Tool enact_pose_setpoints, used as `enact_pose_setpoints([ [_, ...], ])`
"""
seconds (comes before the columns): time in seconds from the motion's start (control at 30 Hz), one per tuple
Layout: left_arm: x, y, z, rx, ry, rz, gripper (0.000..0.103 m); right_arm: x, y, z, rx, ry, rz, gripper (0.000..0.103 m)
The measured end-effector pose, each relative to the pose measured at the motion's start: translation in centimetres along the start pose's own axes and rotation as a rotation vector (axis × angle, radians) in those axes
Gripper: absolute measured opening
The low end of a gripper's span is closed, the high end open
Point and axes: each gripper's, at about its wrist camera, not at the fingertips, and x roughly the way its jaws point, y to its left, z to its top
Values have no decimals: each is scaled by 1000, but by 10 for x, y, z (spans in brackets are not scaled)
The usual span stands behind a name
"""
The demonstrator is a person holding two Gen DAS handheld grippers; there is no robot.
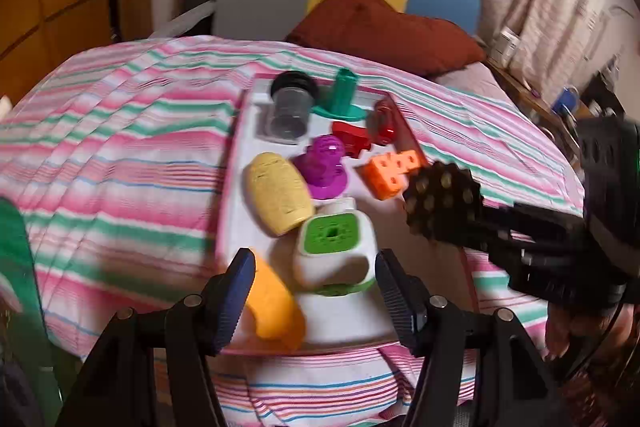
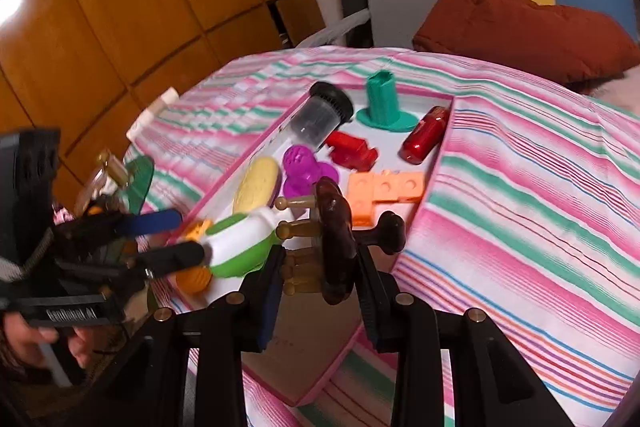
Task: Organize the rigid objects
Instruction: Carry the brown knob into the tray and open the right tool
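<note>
A pink-rimmed white tray (image 1: 256, 115) lies on the striped bedspread and holds several toys. My left gripper (image 1: 316, 291) is open, its fingers either side of a white and green toy (image 1: 334, 251) that rests in the tray; it also shows in the right wrist view (image 2: 240, 243). An orange piece (image 1: 272, 307) lies by the left finger. My right gripper (image 2: 320, 267) is shut on a dark brown round brush with pegs (image 2: 334, 239), held above the tray's near end. In the left wrist view the brush (image 1: 440, 203) hangs over the tray's right rim.
In the tray: a yellow corn-like piece (image 1: 278, 199), purple stamp (image 1: 324, 169), orange block (image 1: 394, 173), red toy (image 1: 352, 139), red cylinder (image 2: 426, 141), teal stamp (image 1: 344, 95), black-capped jar (image 1: 290, 111). A brown cushion (image 1: 384, 27) lies behind. Bottles (image 2: 108, 171) stand left.
</note>
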Motion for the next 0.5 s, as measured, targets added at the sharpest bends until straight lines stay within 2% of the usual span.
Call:
enact_pose_setpoints([
  [0.17, -8, 0, -2, 11, -17, 65, 63, 6, 6, -5, -9, 34, 3, 35],
  [0.37, -16, -6, -2, 45, -59, 221, 63, 9, 7, -8, -30, 46, -30, 35],
  [0.5, -17, -5, -1, 42, -61, 273, 63, 9, 7, -7, -50, 47, -77, 35],
])
